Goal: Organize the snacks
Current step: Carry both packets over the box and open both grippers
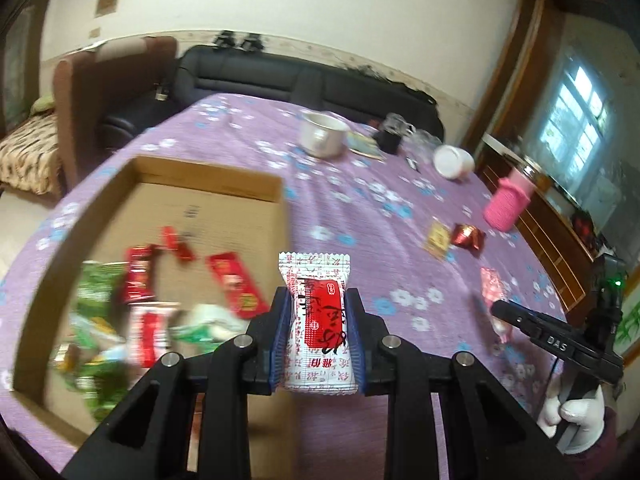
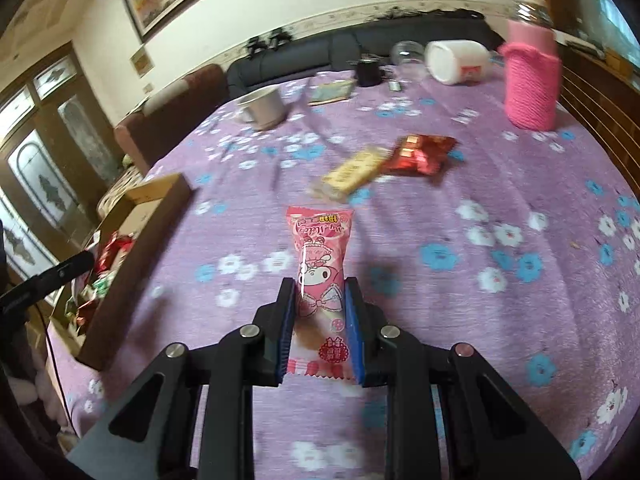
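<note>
Left wrist view has the left gripper [image 1: 318, 312] clamped on a white-and-red snack packet [image 1: 318, 320], held lengthwise just right of the cardboard box [image 1: 208, 178], likely for dropping among the wrappers already inside. Right wrist view shows the right gripper [image 2: 320, 316] pinching a pink snack packet [image 2: 320, 272] above the purple tablecloth [image 2: 520, 320]; a yellow packet [image 2: 352, 172] and a red packet [image 2: 420, 154] lie farther off, uncollected.
</note>
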